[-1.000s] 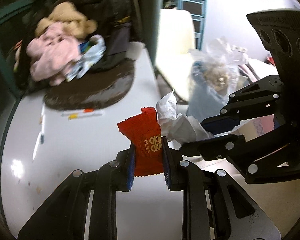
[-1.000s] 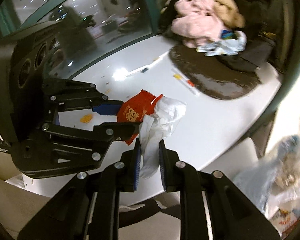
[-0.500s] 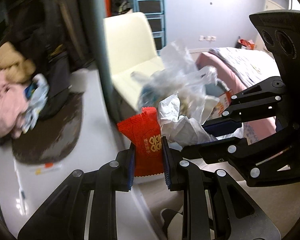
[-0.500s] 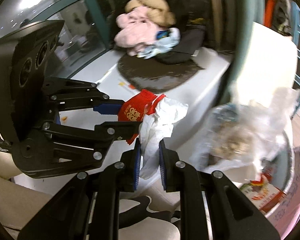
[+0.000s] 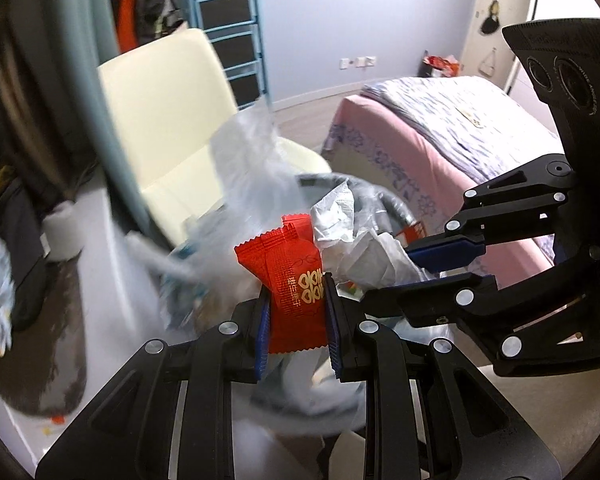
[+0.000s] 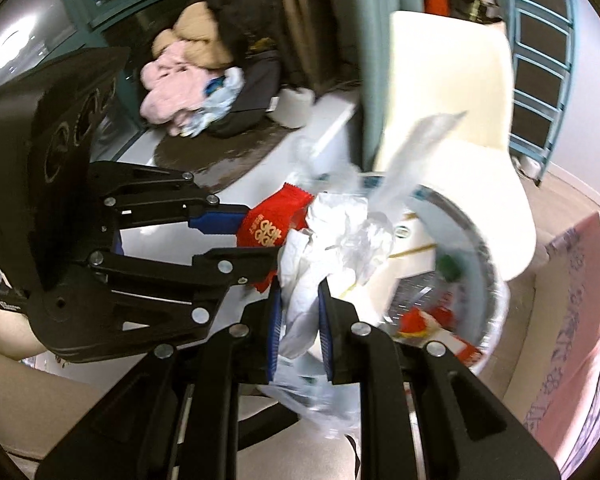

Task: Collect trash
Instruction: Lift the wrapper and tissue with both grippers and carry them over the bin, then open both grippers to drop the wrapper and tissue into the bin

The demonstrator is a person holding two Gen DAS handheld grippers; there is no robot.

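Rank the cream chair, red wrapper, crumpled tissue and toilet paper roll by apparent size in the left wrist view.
1. cream chair
2. red wrapper and crumpled tissue: similar; both sit near the lens, so unsure
3. toilet paper roll

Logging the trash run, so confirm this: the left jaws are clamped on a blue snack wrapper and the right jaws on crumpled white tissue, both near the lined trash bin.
One thing is wrong: the snack wrapper is red, not blue, as the left wrist view shows. The left gripper is clamped on it, the right gripper on crumpled white tissue, both near the lined trash bin.
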